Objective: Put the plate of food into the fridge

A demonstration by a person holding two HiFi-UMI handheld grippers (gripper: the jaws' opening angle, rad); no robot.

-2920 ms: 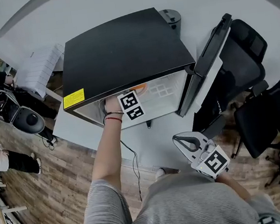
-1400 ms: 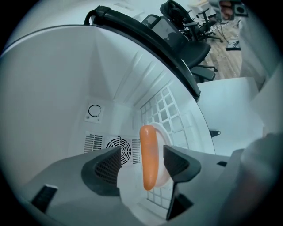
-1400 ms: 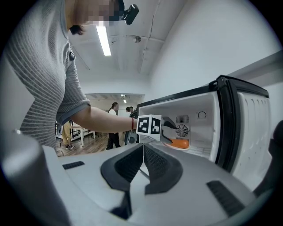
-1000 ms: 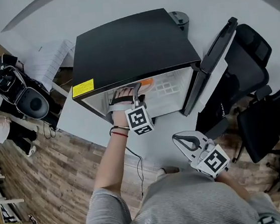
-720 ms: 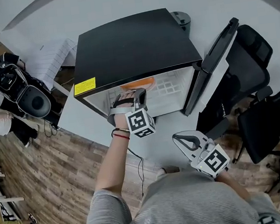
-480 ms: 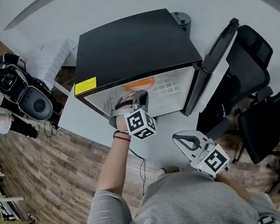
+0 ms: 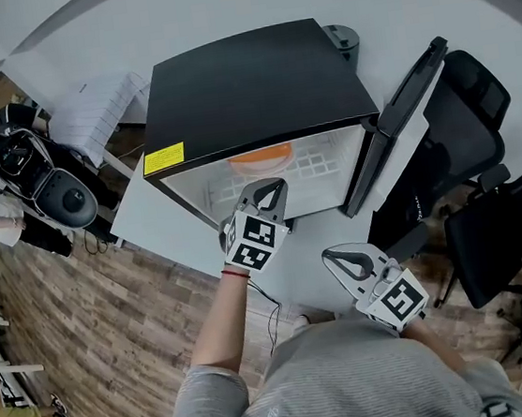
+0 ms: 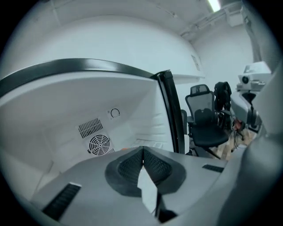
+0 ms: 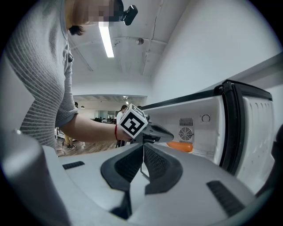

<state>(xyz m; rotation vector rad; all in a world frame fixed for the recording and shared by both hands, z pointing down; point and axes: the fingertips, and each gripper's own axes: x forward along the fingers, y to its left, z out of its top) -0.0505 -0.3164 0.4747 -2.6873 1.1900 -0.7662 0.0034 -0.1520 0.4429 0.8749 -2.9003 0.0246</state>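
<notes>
The black-topped fridge (image 7: 245,82) stands with its door (image 7: 401,119) swung open to the right. An orange plate of food (image 7: 260,159) rests on the wire shelf inside, and it also shows as an orange plate (image 9: 180,146) in the right gripper view. My left gripper (image 7: 273,189) is just outside the fridge opening, in front of the plate, shut and empty. In its own view the left gripper (image 8: 142,152) points into the white interior. My right gripper (image 7: 343,261) hangs lower and nearer my body, shut with nothing in it. The right gripper (image 9: 143,152) looks toward the left gripper (image 9: 170,133).
Black office chairs (image 7: 488,213) crowd the space right of the door. A cable (image 7: 262,297) runs over the white platform (image 7: 150,226) under the fridge. A person sits with gear (image 7: 52,195) at the left on the wooden floor. A fan vent (image 8: 98,144) sits on the fridge's back wall.
The left gripper, open inside the fridge beside the plate a second ago, has shut, rolled and drawn back out of the opening. The plate stays on the shelf. The right gripper has not moved.
</notes>
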